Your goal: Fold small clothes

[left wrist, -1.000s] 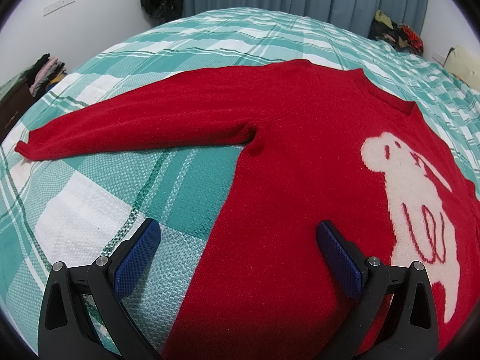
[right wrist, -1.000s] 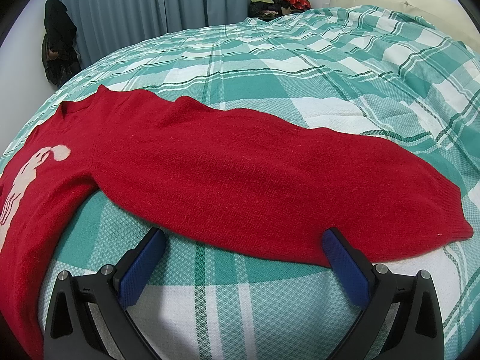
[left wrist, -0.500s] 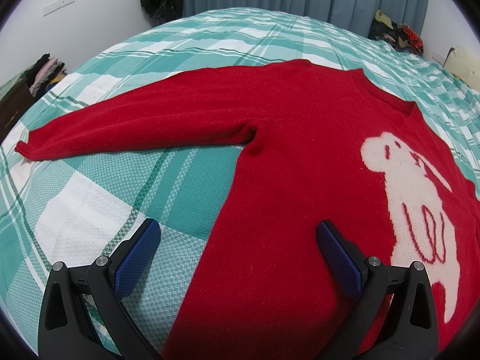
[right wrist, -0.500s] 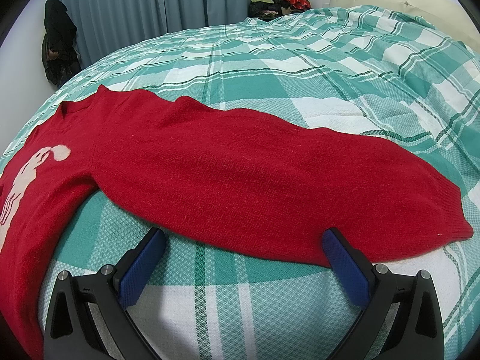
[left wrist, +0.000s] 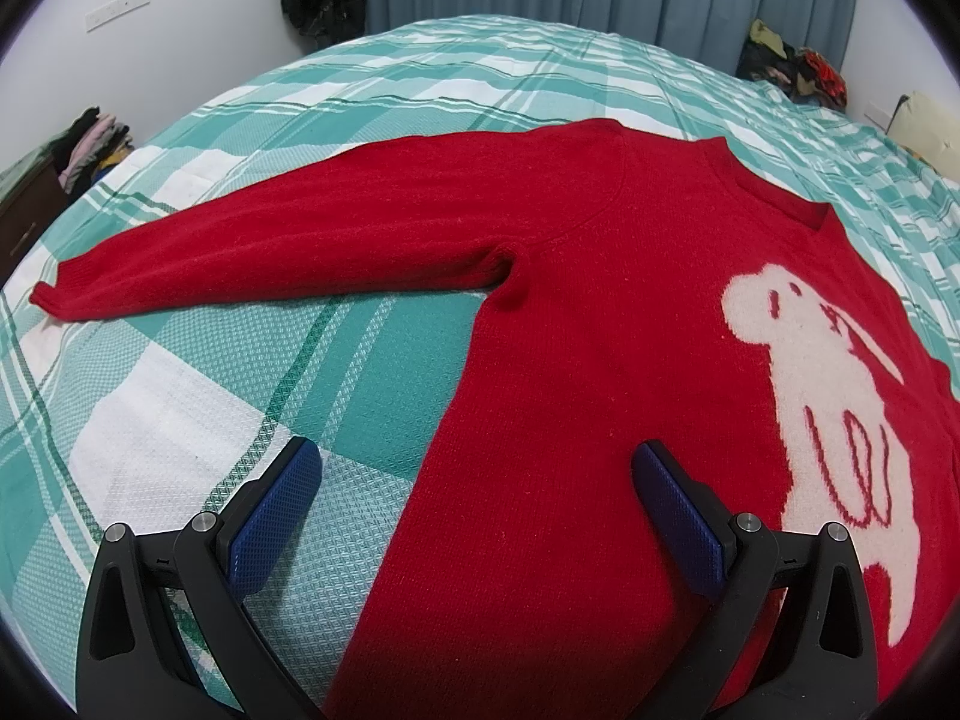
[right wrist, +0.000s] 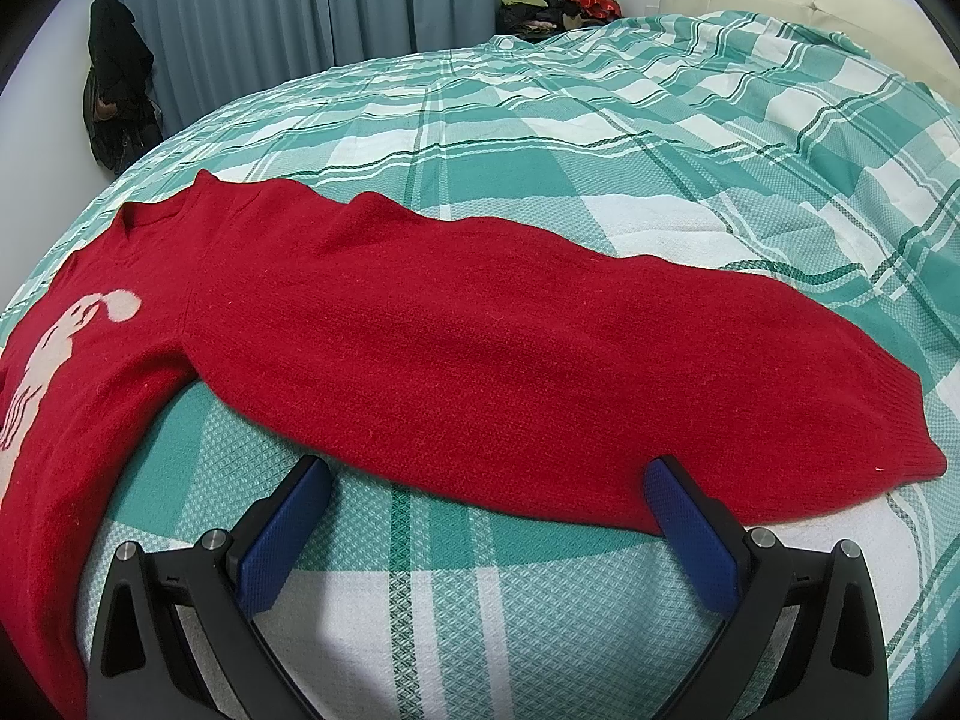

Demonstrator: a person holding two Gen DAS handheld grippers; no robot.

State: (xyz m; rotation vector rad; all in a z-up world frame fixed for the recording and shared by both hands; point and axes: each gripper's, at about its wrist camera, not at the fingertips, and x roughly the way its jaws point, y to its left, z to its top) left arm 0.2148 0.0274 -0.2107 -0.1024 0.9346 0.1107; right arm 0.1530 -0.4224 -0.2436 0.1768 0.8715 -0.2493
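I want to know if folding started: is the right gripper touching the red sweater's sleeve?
Cannot tell. In the right wrist view the right gripper, jaws open, overlaps the sleeve edge, without plain contact or gap.

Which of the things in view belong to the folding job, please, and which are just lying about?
Belongs to the job:
- red knitted sweater with a white dog motif, spread flat with sleeves out
- left gripper, open
- right gripper, open

Just lying about:
- green and white checked bedspread
- pile of crumpled clothes by the curtain
- dark garment hanging on the wall
- stacked clothes on a dark cabinet
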